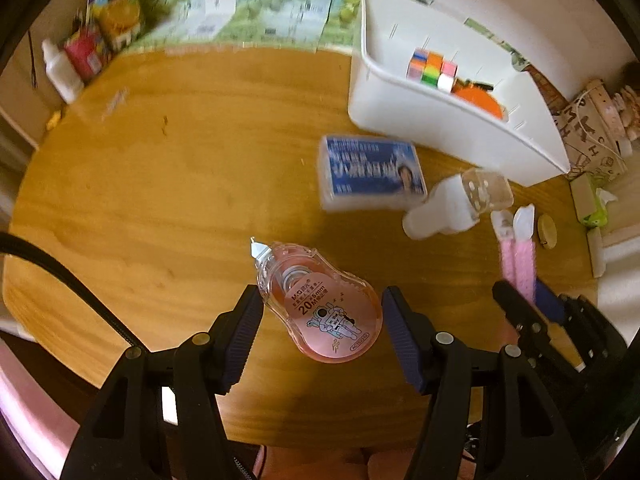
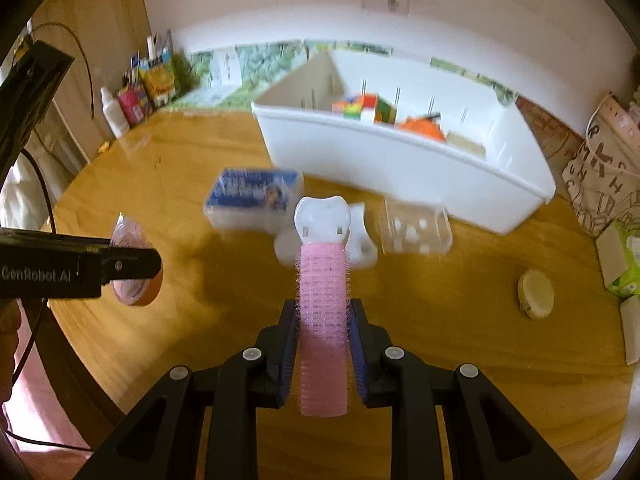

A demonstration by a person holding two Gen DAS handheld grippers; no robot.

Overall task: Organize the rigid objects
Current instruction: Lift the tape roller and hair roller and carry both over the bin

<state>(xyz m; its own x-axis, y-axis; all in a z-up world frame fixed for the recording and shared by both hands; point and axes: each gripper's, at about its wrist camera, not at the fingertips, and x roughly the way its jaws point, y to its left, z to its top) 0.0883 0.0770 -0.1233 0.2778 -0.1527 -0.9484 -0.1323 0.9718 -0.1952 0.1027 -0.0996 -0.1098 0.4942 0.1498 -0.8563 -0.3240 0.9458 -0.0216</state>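
Left gripper (image 1: pixel 322 314): fingers (image 1: pixel 244 332) set a moderate way apart, clamped on the pink correction-tape dispenser (image 1: pixel 320 304). Pads press its two sides; its white tip points away and left, clear of the wooden surface (image 1: pixel 160 200), w/ its shadow below.

Right gripper (image 2: pixel 323 344): fingers (image 2: pixel 290 344) nearly together, pinched on the pink hair roller (image 2: pixel 323 320). The roller runs lengthwise btwn the pads and its white clip end (image 2: pixel 322 220) sticks out well past the tips. It's lifted off the surface too.

Room: the white bin (image 1: pixel 452 120) sits far right, open top, w/ a coloured cube (image 1: pixel 432 70) and something orange (image 1: pixel 480 102) inside. Its near wall is the edge to mind. Just in front lie a blue-labelled box (image 1: pixel 372 174), a white bottle (image 1: pixel 436 212) on its side and a clear plastic piece (image 1: pixel 486 190), all close together. A small round pale disc (image 2: pixel 536 294) lies apart at right. The left and middle of the surface are bare wood, plenty of open space. Bottles and cartons (image 1: pixel 96 44) crowd the far-left corner by the wall.

Pose: both grippers tip steeply down, side by side. From the right wrist cam the left one shows as a black bar at left w/ the dispenser at its end. From the left cam the right one sits at lower right w/ the roller poking out. Background is smeared w/ blur.
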